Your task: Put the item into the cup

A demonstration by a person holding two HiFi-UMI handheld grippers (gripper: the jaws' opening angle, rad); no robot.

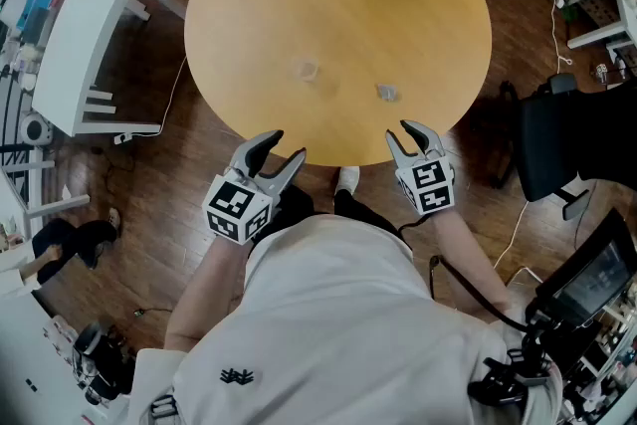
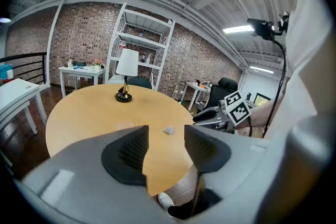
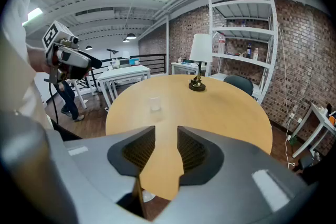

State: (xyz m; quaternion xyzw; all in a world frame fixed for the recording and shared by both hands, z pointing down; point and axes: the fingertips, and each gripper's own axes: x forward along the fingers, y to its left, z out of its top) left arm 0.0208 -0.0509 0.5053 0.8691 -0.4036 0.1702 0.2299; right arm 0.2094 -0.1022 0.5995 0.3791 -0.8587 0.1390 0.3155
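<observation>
the left gripper [image 1: 286, 147] and right gripper [image 1: 406, 136] hover at the near edge of the round table [image 1: 249, 25], both with jaws apart and nothing between them. the small item [image 1: 386, 93] lies on the table, right of the clear cup [image 1: 306, 71] and apart from it.

Right claw [image 3: 166, 132] at bottom center, jaws apart, nothing between them, only bare round table [image 3: 226, 113] behind the gap. Clear cup [image 3: 154, 104] upright on the table, left of center. Lamp [image 3: 199, 65] at the table's far side. Left claw [image 3: 88, 61] at upper left. White shelf [image 3: 244, 34] at right against the brick wall.
</observation>
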